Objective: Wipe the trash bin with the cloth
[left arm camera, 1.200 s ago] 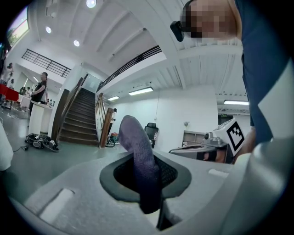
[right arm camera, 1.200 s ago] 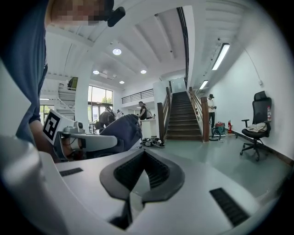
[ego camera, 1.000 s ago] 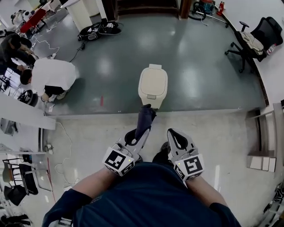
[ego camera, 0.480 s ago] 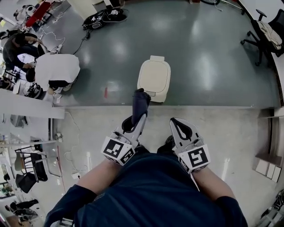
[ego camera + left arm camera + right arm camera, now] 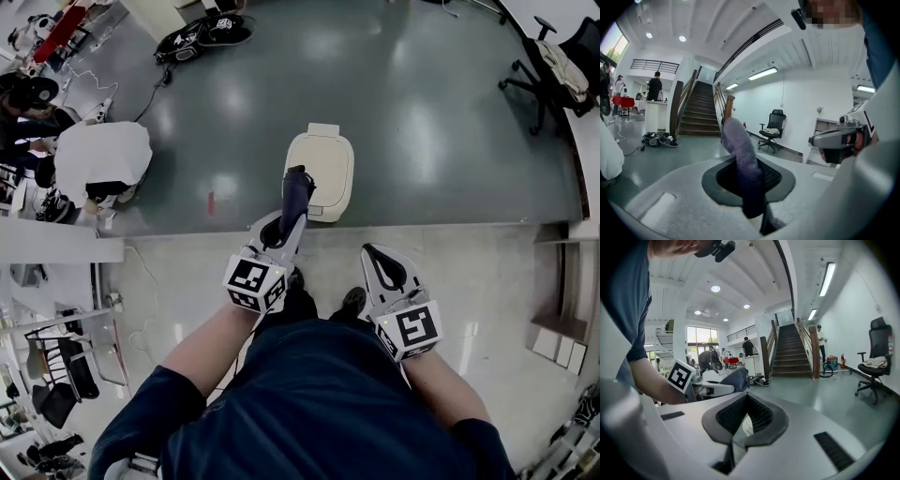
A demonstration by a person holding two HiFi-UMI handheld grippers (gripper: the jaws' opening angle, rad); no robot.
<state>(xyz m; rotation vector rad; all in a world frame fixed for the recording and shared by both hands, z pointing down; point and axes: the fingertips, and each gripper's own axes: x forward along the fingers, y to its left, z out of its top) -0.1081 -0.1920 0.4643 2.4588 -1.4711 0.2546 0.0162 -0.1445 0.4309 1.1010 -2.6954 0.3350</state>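
Note:
The cream trash bin (image 5: pixel 328 155) stands with its lid down on the dark floor ahead of me. My left gripper (image 5: pixel 285 223) is shut on a dark blue-grey cloth (image 5: pixel 296 190). The cloth sticks up out of the jaws and, in the head view, overlaps the bin's near left edge. I cannot tell whether it touches the bin. In the left gripper view the cloth (image 5: pixel 740 157) rises between the pads of that gripper (image 5: pixel 751 194). My right gripper (image 5: pixel 374 254) hangs lower right, apart from the bin. Its jaws (image 5: pixel 743 420) are shut with nothing held.
A person in a white shirt (image 5: pixel 98 159) crouches at the left beside cables and gear. Bags (image 5: pixel 192 36) lie at the far back and an office chair (image 5: pixel 558 56) stands far right. A floor seam (image 5: pixel 450 225) runs just behind the bin. A shelf unit (image 5: pixel 562 319) is at the right.
The left gripper with the cloth has moved forward and up. The cloth's tip now overlaps the bin's near edge. The right gripper has barely shifted.

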